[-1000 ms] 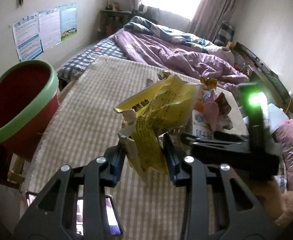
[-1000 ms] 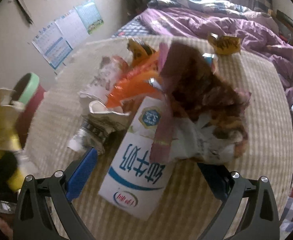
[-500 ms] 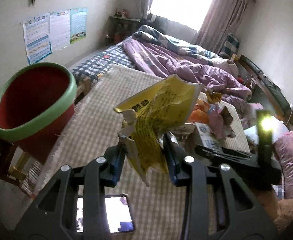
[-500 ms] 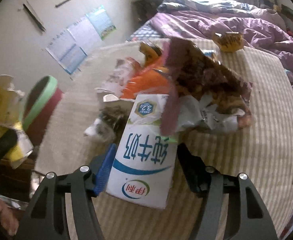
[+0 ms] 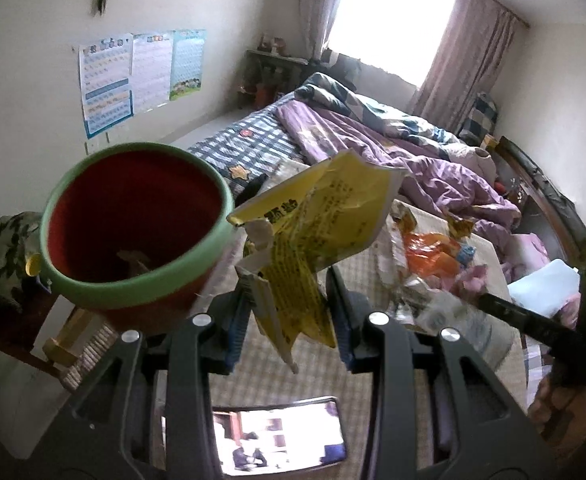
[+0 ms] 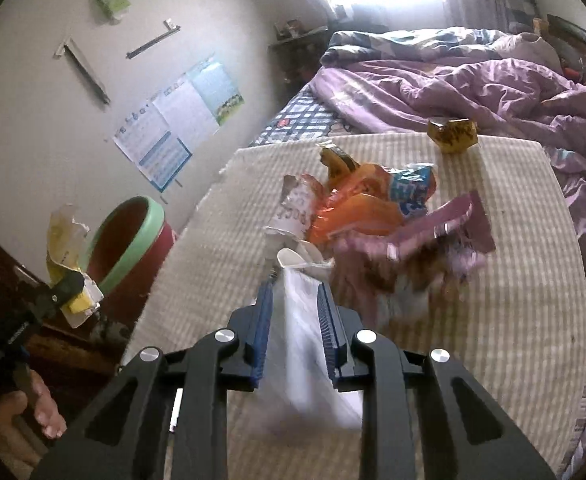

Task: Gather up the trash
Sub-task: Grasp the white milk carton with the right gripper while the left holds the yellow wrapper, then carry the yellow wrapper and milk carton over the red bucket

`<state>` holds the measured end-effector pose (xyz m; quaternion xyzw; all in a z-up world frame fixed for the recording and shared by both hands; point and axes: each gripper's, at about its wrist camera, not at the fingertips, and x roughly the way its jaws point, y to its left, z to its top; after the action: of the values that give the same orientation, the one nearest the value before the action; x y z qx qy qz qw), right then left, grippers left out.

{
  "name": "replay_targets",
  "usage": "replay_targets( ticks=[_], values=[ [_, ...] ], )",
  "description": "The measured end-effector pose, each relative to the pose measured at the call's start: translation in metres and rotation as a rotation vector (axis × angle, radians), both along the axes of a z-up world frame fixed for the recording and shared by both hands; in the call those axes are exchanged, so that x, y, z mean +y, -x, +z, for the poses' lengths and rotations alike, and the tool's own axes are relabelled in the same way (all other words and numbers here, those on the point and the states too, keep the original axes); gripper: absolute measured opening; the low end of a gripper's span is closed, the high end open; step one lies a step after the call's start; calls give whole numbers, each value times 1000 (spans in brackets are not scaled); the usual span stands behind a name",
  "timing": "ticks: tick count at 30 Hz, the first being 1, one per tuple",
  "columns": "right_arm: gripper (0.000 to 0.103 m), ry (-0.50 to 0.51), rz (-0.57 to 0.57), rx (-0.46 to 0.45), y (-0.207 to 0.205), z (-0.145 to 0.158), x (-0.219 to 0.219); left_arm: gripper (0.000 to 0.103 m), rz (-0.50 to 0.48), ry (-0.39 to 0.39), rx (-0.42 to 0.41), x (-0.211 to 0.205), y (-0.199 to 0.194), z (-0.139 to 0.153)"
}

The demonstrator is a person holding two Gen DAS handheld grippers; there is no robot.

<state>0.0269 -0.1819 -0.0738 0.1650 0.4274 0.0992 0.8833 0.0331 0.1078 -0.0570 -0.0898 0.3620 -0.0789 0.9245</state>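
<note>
The left gripper, clamped on the yellow wrapper, holds it just right of the red bin ahead-left, while the right gripper is closed on a white carton over the bench, farther from the bin.

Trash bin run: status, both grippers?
Left gripper shut on yellow wrapper, beside red bin, not over it. Right gripper shut on white carton. Wrappers pile remains on table. Nothing blocking.
</note>
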Motion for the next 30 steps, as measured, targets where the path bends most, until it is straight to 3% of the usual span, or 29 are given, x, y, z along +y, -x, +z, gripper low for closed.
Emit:
replay_targets(
  ticks=[5, 7, 9, 11, 16, 21, 24, 27, 30],
  values=[
    [32, 85, -44, 42, -2, -8, 13, 35, -12, 20, 11, 23, -7, -3],
    [61, 136, -66, 67, -1, -16, 13, 35, -25, 24, 16, 31, -10, -5],
    [70, 219, -78, 108, -1, -26, 16, 35, -35, 32, 24, 38, -12, -7],
    [70, 244, -78, 142, -1, -36, 16, 35, -48, 38, 32, 48, -17, -9],
    [81, 315, -83, 232, 0, -61, 20, 35, -69, 52, 35, 65, -31, -9],
    [82, 365, -99, 297, -2, -81, 26, 35, -106, 54, 30, 73, -44, -8],
    [63, 360, -119, 298, 4, -86, 31, 35, -135, 51, 32, 77, -51, -9],
    [53, 315, -157, 287, 9, -81, 33, 35, -156, 55, 39, 81, -56, -12],
    [53, 305, -186, 260, 13, -67, 37, 35, -172, 61, 42, 86, -61, -14]
  ],
)
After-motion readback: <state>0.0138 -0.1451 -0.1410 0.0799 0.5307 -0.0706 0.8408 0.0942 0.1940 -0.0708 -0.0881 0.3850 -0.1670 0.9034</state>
